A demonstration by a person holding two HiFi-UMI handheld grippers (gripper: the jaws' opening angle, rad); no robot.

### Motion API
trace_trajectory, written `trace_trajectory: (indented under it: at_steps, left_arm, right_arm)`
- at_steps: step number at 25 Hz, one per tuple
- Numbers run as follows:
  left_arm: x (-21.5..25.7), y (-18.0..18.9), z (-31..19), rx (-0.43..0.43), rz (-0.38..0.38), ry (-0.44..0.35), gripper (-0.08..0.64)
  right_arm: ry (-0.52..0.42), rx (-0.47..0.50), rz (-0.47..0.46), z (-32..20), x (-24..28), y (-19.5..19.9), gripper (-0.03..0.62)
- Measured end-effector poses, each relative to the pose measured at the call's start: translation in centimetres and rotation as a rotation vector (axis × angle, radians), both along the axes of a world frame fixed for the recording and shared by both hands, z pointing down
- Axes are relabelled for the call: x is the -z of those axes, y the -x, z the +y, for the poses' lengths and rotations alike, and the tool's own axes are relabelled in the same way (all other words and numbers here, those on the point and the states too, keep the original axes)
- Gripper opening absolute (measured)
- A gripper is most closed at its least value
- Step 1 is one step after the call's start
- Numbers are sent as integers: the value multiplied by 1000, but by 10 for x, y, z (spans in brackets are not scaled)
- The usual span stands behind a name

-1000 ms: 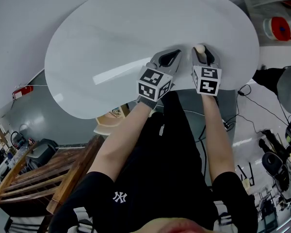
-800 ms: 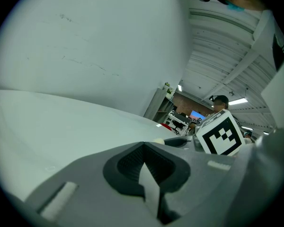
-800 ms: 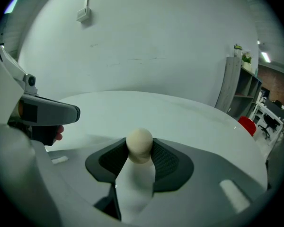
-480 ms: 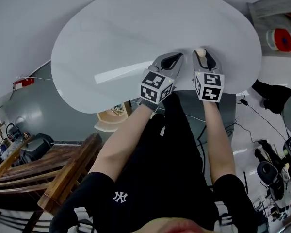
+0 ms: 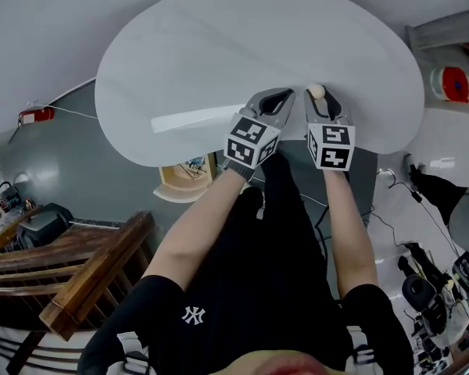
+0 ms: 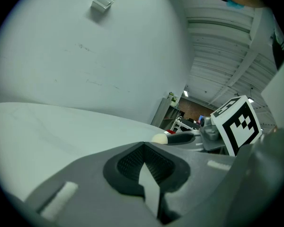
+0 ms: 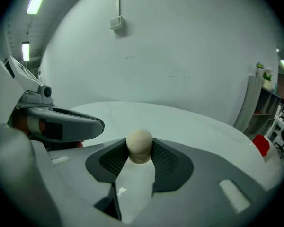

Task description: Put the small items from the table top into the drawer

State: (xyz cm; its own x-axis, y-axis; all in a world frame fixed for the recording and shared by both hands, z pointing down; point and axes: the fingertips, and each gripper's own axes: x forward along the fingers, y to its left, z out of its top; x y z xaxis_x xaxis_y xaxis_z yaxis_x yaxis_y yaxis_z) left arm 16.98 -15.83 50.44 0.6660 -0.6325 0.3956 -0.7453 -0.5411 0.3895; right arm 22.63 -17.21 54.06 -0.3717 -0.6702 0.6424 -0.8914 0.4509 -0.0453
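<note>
Surface [image 5: 219, 45] ahead of person; both grippers over its near edge; left gripper [image 5: 275, 97] just left of right gripper [image 5: 322, 98], side by side; ball [image 5: 316, 91] between right gripper fingers, jaws just been closing on it; wooden frame [image 5: 86, 280] on floor, lower left, off surface; container [image 5: 455, 84] well right of surface; wall box [image 7: 116, 21] on wall behind surface.
</note>
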Motion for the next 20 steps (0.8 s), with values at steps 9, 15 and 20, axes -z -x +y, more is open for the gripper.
trace_trajectory:
  at_steps: [9,15,20]
  left_arm:
    - [25,54,29,74,-7,-37,0]
    - [37,100,57,146,-17,-52,0]
    - [45,140,81,217,-26,-61,0]
  right_arm:
    - [-36,95,-12,30,32,60,175]
    - [-54,185,-25,59,47,112,175]
    - [-65,268,-32,85,58,157,175]
